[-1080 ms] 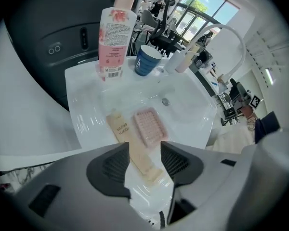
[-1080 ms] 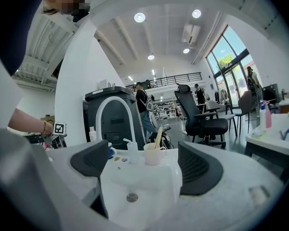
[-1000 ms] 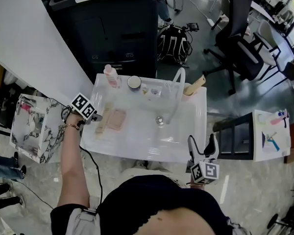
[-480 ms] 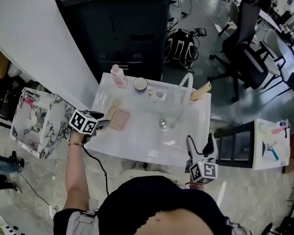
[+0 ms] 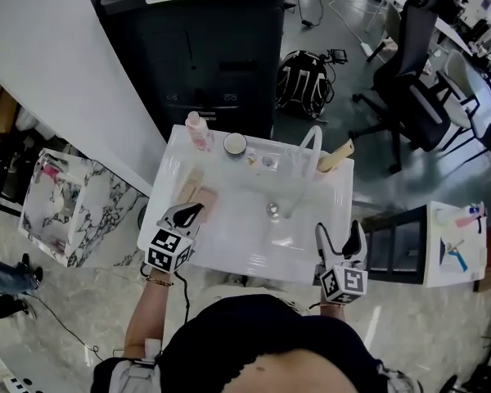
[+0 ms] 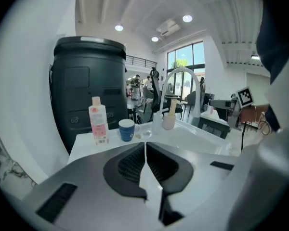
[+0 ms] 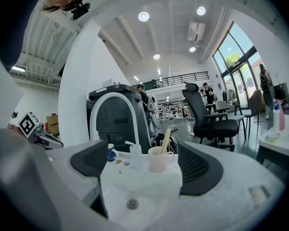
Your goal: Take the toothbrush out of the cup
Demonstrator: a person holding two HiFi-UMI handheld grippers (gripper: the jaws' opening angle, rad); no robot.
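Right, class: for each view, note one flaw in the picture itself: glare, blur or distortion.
Head view: the white sink is washed out by glare, and straight edges bow. Left gripper view: round fisheye frame with dark corners; the ceiling light blows out. Right gripper view: same fisheye; the cup is fairly sharp.

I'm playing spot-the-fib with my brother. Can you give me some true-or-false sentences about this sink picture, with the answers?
1. The wooden toothbrush stands in the cream cup. True.
2. The right hand-held gripper is open and holds nothing. True.
3. The left hand-held gripper grips the small blue cup. False: it is shut and empty, and the cup stands apart from it.
4. The tall curved tap is black. False: it is white.
5. A pink-labelled plastic bottle stands beside the blue cup. True.
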